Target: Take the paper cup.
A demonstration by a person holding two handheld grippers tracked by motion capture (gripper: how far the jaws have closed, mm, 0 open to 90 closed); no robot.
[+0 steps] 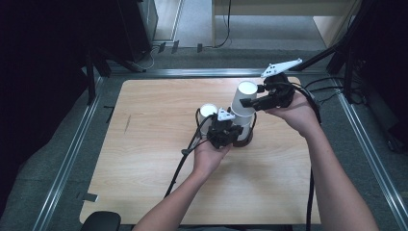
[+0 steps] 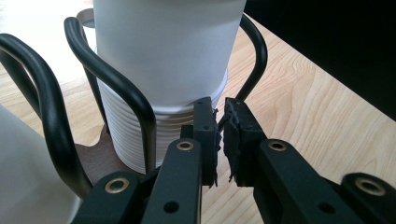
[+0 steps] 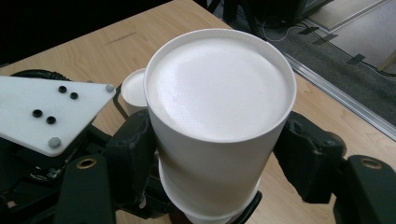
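White paper cup (image 3: 219, 121), upside down, sits clamped in the right gripper (image 1: 250, 102), top of the stack in a black wire holder (image 2: 112, 88). Left gripper (image 2: 221, 140), jaws together, likely steadies the holder so the cup separates.

We cannot see the stacked cups' (image 1: 244, 103) base behind the left gripper (image 1: 224, 131); the top cup (image 2: 168, 46) runs off the picture's upper edge.
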